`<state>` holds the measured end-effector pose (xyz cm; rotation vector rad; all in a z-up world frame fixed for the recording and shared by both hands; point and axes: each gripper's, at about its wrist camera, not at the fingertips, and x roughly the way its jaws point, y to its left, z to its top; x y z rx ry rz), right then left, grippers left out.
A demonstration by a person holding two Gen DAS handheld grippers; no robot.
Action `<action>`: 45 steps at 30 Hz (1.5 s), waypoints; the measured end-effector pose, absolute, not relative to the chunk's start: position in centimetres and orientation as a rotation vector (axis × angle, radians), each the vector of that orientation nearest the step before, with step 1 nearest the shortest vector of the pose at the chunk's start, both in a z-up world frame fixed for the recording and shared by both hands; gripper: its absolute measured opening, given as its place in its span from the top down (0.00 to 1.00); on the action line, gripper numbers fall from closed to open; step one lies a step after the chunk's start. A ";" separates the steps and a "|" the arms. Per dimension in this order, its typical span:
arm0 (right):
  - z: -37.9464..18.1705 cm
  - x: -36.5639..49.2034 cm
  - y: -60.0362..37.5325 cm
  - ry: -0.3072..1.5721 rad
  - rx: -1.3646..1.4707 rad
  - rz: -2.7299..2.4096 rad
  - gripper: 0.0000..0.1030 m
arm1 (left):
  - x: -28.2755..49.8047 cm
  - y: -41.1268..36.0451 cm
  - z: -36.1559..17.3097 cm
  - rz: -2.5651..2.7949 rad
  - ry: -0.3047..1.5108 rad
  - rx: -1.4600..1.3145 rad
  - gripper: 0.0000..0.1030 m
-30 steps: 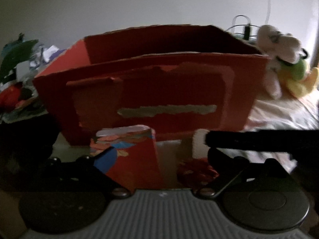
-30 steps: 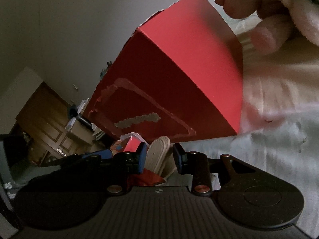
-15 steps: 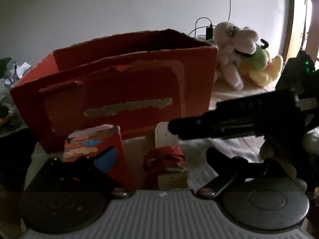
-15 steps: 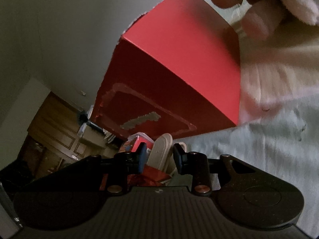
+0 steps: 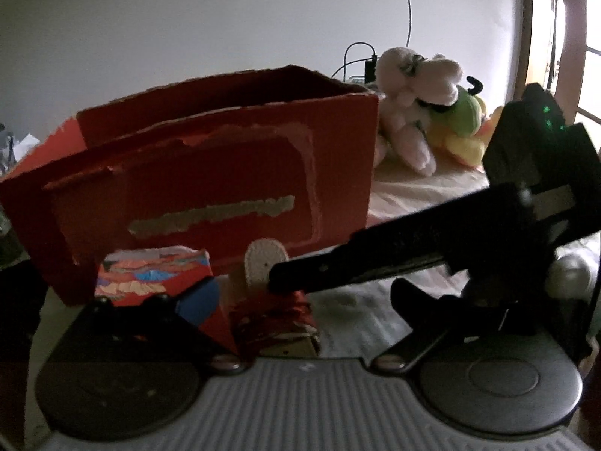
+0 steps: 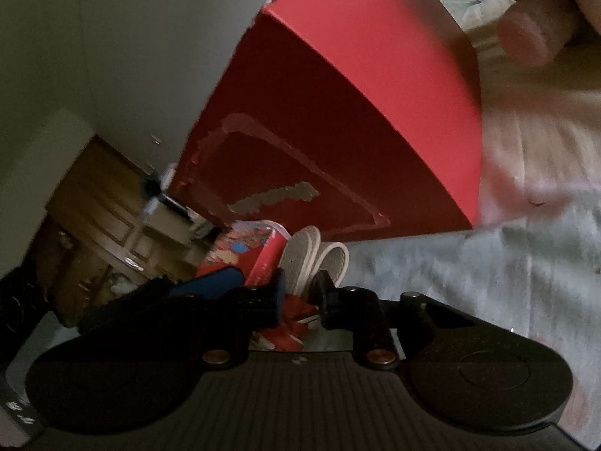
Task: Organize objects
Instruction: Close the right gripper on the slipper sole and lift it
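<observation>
At the far left, the box (image 5: 210, 173) stands open-topped on the sheet (image 5: 409, 188), and over the past second it has slid leftward in the left view, so the left gripper (image 5: 300, 297) has swung to the right. Its jaws are spread wide. The carton (image 5: 150, 274) leans against the left finger only, with nothing pressing its other side, so it is not gripped.

Just right of the carton, in front of the box, the slippers (image 5: 261, 259) stand on edge. A second ago the right view showed one sole between the fingers; now it shows a pair, just beyond the tips. Below them lies a red bundle (image 5: 274, 319).

The big change is the right gripper (image 6: 300, 293): from a thin bar at the right edge of the left view it has reached in, its tip now touching or just beside the slippers and bundle. Its jaws are narrowed, with the bundle showing in the gap, but I cannot tell whether they pinch it.

To my mind a pick-up is being lined up here, with the box as the likely home, and nothing is in it yet that I can see
</observation>
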<state>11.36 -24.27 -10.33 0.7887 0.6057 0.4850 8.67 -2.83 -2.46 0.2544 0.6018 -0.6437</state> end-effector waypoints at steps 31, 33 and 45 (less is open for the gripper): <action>-12.5 10.8 -27.0 0.551 1.065 0.437 0.79 | 9.2 -5.6 -5.4 -0.598 0.649 0.339 0.25; -12.5 10.9 -26.8 0.569 1.050 0.437 0.78 | 8.9 -5.5 -5.4 -0.597 0.647 0.330 0.27; -11.8 10.3 -25.7 0.575 0.964 0.385 0.74 | 8.3 -4.6 -5.1 -0.604 0.653 0.259 0.36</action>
